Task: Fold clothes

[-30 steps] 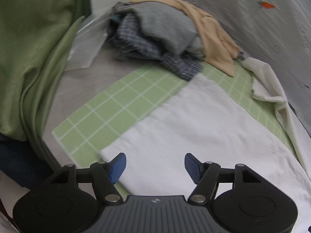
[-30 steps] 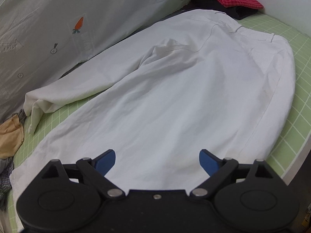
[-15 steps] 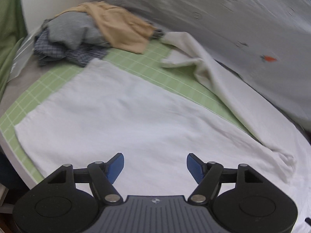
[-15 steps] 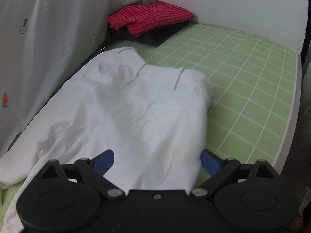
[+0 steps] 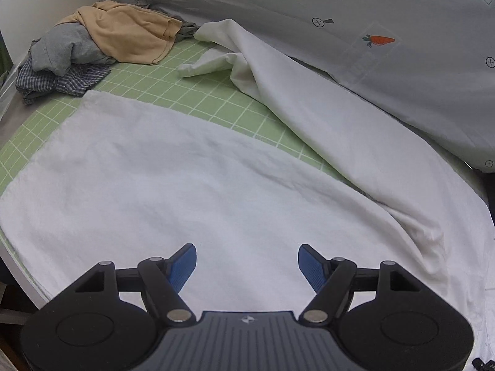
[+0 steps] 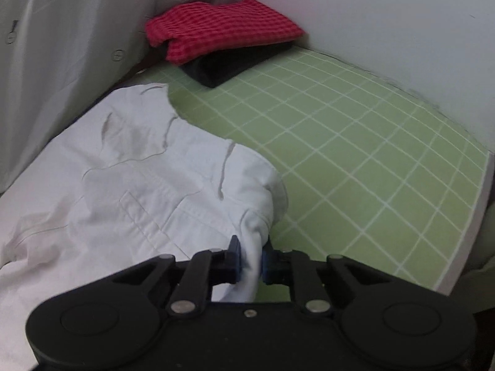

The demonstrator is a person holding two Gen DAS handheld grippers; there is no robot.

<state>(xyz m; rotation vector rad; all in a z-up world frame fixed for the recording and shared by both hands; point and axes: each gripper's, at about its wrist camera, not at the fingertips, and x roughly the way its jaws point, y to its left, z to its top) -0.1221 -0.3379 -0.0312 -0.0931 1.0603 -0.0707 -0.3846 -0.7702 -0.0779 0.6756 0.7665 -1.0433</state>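
A white long-sleeved shirt [image 5: 173, 185] lies spread on the green grid mat [image 5: 173, 92], one sleeve [image 5: 278, 86] stretched toward the back left. My left gripper [image 5: 247, 262] is open and empty, low over the shirt's body near its front edge. In the right wrist view the shirt's collar and shoulder end [image 6: 148, 185] lies rumpled on the mat [image 6: 355, 154]. My right gripper [image 6: 250, 259] is shut on a fold of the white shirt at its right shoulder edge.
A heap of tan, grey and checked clothes [image 5: 92, 46] sits at the mat's back left. A grey carrot-print sheet [image 5: 386, 31] hangs along the back. A folded red checked garment on a black one [image 6: 222, 43] lies at the back right corner by the white wall. The table edge [image 6: 476, 216] runs along the right.
My right gripper has closed on the shirt's shoulder edge; it was open before. My left gripper has swung right, from the mat's left corner to over the shirt's body, and stays open.
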